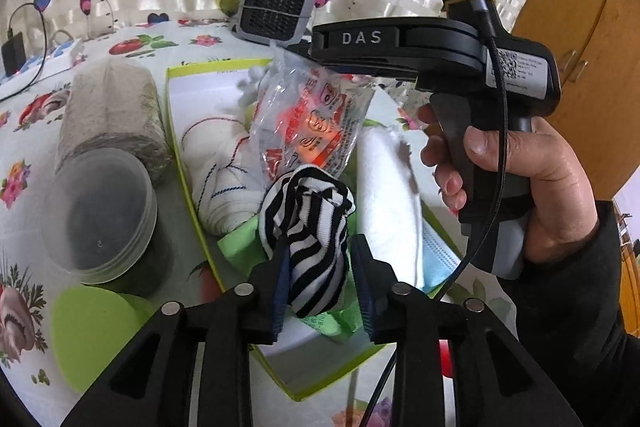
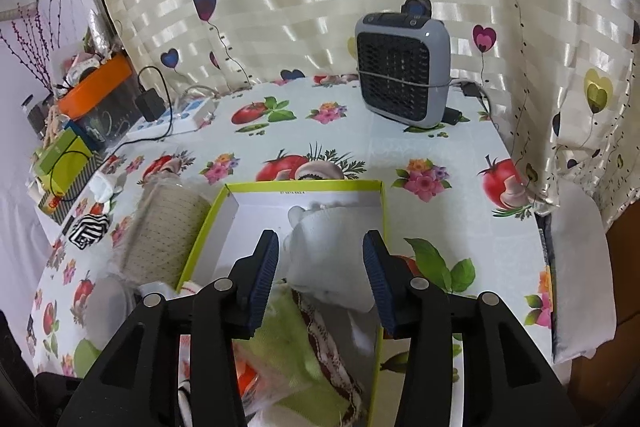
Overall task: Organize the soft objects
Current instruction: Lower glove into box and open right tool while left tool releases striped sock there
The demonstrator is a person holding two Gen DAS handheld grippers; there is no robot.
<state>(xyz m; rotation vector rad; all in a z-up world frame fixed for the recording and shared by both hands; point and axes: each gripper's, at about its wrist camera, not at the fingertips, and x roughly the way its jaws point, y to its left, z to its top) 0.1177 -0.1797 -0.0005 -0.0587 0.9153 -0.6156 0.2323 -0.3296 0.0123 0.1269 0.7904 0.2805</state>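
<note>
A black-and-white striped sock (image 1: pixel 308 227) lies in the white, lime-edged box (image 1: pixel 176 115) between the fingers of my left gripper (image 1: pixel 320 267). Its left pad touches the sock and the right pad stands just off it, so it is open. My right gripper (image 1: pixel 316 51), held by a hand (image 1: pixel 520 171), points left over the box, above a clear plastic bag with red print (image 1: pixel 312 123). In the right wrist view my right gripper (image 2: pixel 320 267) is open over a white fluffy item (image 2: pixel 324 251) in the box (image 2: pixel 304 185). A second striped sock (image 2: pixel 88 231) lies on the table.
The box also holds a white bundle with red and blue thread (image 1: pixel 224 179), a white pad (image 1: pixel 388 195), a blue mask (image 1: pixel 438 259) and green cloth (image 2: pixel 296 347). Left of it stand a beige roll (image 1: pixel 108 115), a clear jar (image 1: pixel 100 215) and a green disc (image 1: pixel 92 335). A grey fan heater (image 2: pixel 404 67) stands at the back.
</note>
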